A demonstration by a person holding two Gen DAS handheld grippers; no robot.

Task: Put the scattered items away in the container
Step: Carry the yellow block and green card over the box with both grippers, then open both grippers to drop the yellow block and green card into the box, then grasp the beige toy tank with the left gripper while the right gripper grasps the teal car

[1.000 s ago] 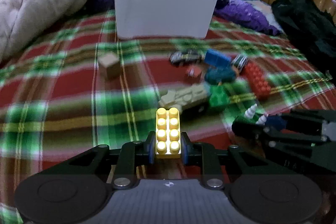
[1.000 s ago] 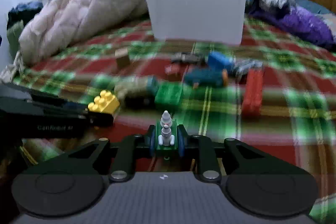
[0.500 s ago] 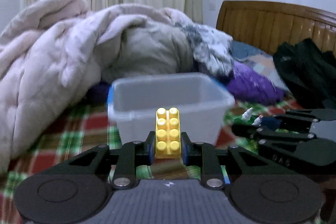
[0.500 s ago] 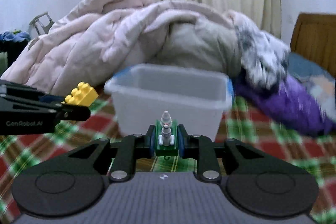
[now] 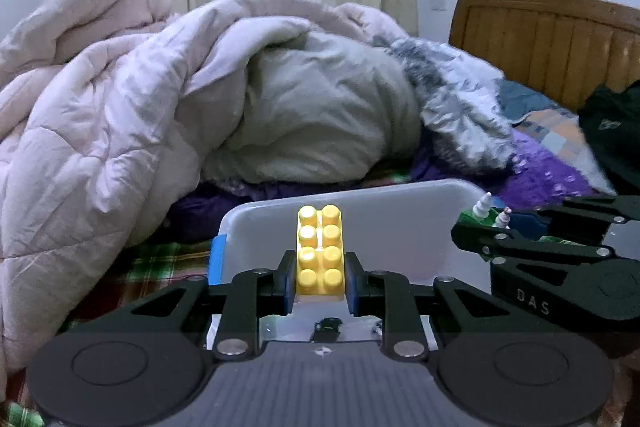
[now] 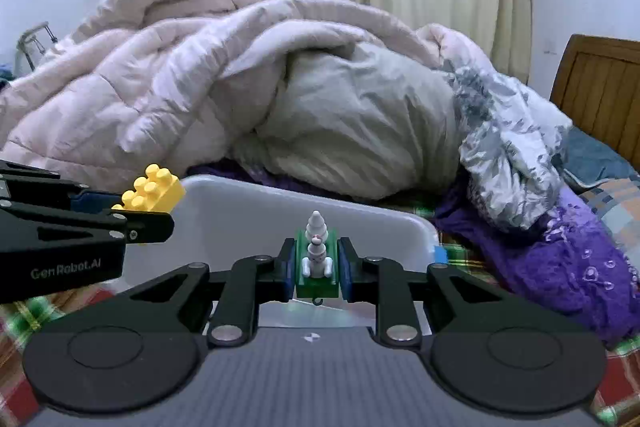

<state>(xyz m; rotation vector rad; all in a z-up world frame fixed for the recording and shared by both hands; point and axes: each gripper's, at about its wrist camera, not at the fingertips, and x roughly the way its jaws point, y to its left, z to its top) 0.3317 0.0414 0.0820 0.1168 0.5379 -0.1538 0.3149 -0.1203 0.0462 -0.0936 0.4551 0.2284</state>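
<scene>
My left gripper [image 5: 319,277] is shut on a yellow studded brick [image 5: 320,251] and holds it over the near rim of the clear plastic container [image 5: 400,223]. My right gripper [image 6: 318,273] is shut on a green toy piece with white figures [image 6: 316,259], also above the container [image 6: 248,223]. Each gripper shows in the other's view: the right one [image 5: 476,231] at the right, the left one with the yellow brick [image 6: 150,193] at the left. A small dark item [image 5: 326,327] lies inside the container.
A heap of pink and grey quilts [image 5: 160,99] rises right behind the container. Purple fabric [image 6: 560,259] and a wooden headboard [image 5: 552,39] lie to the right. The plaid bedcover [image 5: 140,267] shows at the left. The other scattered toys are out of view.
Both grippers have risen from the toy pile and moved forward to the container, each still holding its piece. The scattered toys have dropped out of view.
</scene>
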